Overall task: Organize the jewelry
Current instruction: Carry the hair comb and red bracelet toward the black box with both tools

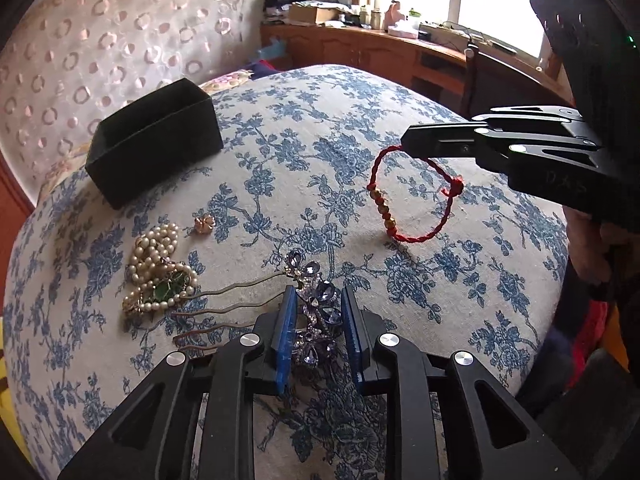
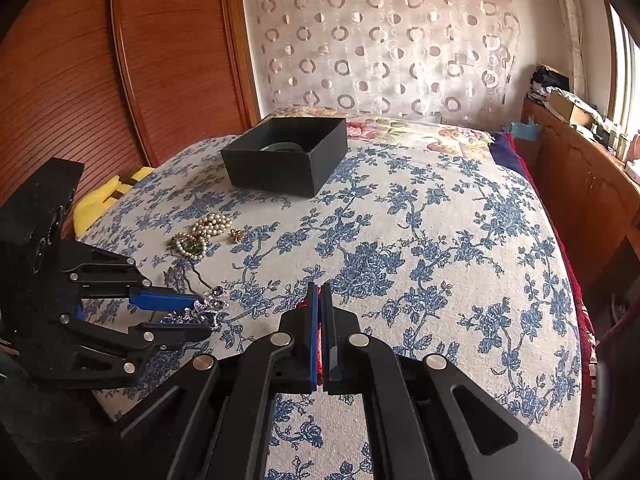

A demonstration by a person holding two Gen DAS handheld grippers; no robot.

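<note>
Red bracelet point(image 1: 412, 196); black box point(image 1: 154, 142); blue-floral white cloth point(image 1: 304, 168).

Right wrist view: red bracelet point(image 2: 305, 304) mostly hidden between the fingers point(image 2: 313, 332)

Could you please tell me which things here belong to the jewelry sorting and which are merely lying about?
Job: red bracelet, purple hair comb, pearl necklace, gold earring, black box.
Lying about: yellow cloth, cardboard box.

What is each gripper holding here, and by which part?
The right gripper is shut on the red string bracelet, pinching its cord opposite the gold beads. The left gripper straddles the purple rhinestone hair comb, jaws open, not gripping it.
</note>
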